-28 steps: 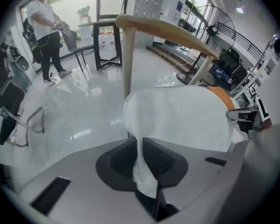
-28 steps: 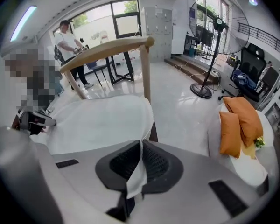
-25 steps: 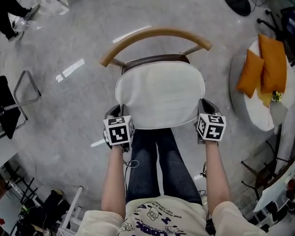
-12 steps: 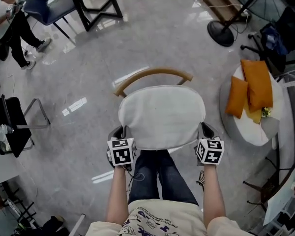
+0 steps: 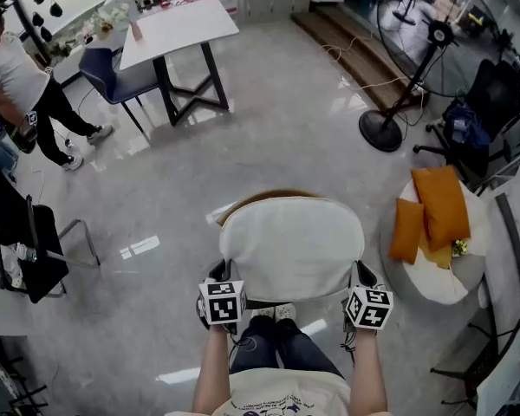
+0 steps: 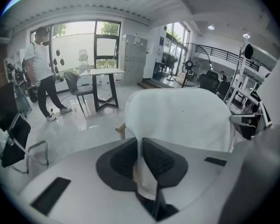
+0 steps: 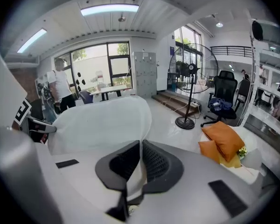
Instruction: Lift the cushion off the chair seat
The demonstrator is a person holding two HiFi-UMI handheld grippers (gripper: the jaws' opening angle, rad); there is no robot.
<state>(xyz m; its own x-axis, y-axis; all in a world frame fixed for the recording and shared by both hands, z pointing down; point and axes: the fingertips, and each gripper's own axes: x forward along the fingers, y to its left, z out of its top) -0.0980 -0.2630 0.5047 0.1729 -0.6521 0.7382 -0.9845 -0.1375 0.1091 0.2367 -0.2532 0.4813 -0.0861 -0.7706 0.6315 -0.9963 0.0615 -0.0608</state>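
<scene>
The left hand-held gripper (image 6: 141, 158) is clamped on the near left edge of the cushion (image 5: 290, 245), with white cloth pinched between its dark ribbed jaws. The right hand-held gripper (image 7: 140, 164) pinches the near right edge likewise. The soft, rounded-square cushion hangs between them over the chair (image 5: 243, 201), whose curved wooden back peeks out behind. The lift looks well along; carrying it clear calls for level, matched hands.
</scene>
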